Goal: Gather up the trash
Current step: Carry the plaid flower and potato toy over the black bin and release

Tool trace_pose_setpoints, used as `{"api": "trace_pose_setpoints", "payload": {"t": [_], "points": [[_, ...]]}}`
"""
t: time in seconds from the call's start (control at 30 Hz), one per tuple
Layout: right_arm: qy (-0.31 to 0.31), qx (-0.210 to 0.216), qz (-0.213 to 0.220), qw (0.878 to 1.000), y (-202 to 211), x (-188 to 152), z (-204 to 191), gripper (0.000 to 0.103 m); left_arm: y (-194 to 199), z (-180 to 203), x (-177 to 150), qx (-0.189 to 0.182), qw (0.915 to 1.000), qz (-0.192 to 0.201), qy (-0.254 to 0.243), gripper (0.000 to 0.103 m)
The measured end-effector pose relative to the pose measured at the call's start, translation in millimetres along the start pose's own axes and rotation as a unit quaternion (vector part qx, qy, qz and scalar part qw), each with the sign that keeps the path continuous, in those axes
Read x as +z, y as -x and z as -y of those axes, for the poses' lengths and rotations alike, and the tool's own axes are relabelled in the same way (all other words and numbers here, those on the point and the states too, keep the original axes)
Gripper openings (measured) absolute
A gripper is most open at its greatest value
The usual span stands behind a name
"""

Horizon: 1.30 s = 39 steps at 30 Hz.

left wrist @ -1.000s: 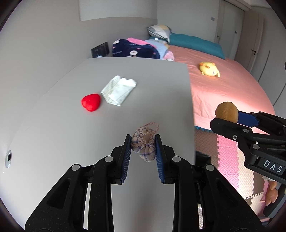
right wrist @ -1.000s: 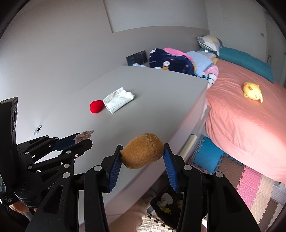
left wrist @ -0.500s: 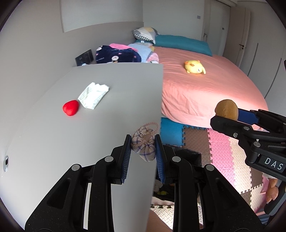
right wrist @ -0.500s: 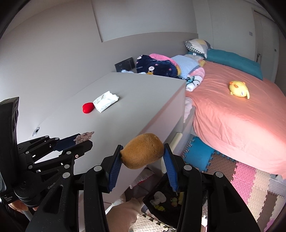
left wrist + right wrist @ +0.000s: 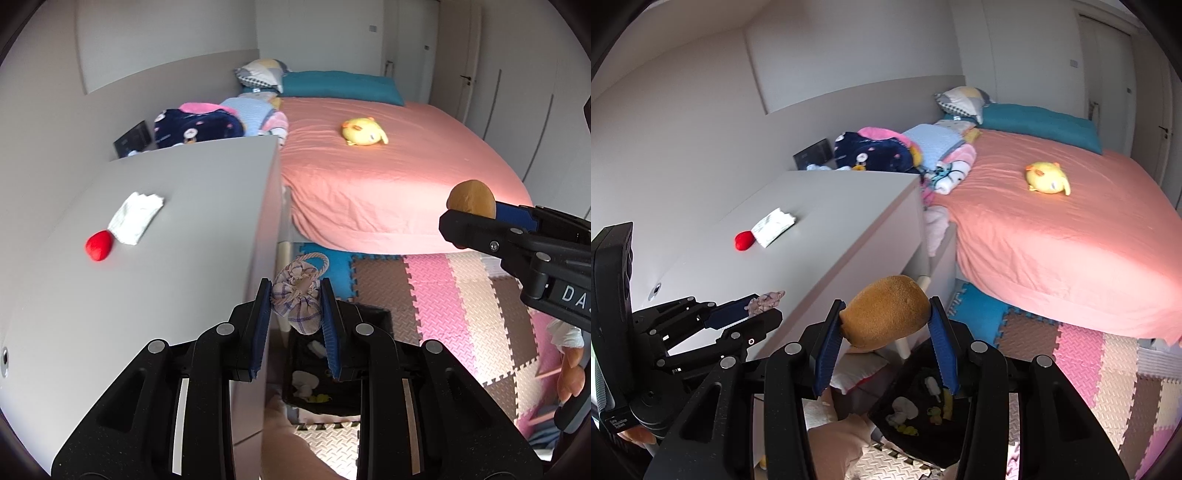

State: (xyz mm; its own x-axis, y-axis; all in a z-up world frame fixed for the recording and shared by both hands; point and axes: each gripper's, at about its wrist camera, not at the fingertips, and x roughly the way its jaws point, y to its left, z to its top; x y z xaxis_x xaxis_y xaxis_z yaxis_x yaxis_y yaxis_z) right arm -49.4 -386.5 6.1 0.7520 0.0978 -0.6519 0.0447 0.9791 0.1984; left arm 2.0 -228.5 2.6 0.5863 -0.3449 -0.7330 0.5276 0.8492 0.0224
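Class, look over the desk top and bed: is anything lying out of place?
A crumpled white tissue and a red lump lie loose on the grey desk; a yellow plush toy lies tipped on the pink bed.

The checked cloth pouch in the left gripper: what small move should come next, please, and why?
Probably lower the left gripper a little toward the black bin and open it. The checked cloth pouch is clamped between its fingers and hangs past the white desk edge, with the open bin on the floor directly below in this view. The right gripper holds a brown kiwi-like object above that bin too.
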Motion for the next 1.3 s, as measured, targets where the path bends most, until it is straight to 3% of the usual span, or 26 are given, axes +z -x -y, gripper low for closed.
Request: {"api": "trace_pose_setpoints", "payload": {"t": [0.4,0.93,0.97,1.0,1.07,1.3], "points": [[-0.035,-0.031,-0.01,0.999,4.0,-13.2,39.3,0.047,-16.4,39.4,2.5,-0.032,0.9988,-0.014,-0.033,0.026],[-0.03,-0.036,-0.023,0.999,-17.4,-11.1,38.6,0.047,-40.2,44.1,-2.2,-0.041,0.9971,-0.051,-0.038,0.028],[-0.031,-0.038,-0.022,0.999,-17.3,-9.9,38.5,0.053,-41.7,43.8,-1.9,-0.041,0.9968,-0.056,-0.04,0.034],[-0.032,-0.041,-0.016,0.999,-16.4,-8.5,38.7,0.066,-42.7,43.3,-1.9,-0.036,0.9967,-0.059,-0.042,0.043],[-0.031,-0.051,-0.007,0.998,-15.1,-6.1,37.8,0.076,-43.4,41.0,-1.3,-0.022,0.9971,-0.061,-0.039,0.097],[-0.025,-0.062,0.001,0.998,-15.9,-2.4,36.3,0.082,-43.4,32.5,-1.4,0.003,0.998,-0.056,-0.031,0.097]]}}
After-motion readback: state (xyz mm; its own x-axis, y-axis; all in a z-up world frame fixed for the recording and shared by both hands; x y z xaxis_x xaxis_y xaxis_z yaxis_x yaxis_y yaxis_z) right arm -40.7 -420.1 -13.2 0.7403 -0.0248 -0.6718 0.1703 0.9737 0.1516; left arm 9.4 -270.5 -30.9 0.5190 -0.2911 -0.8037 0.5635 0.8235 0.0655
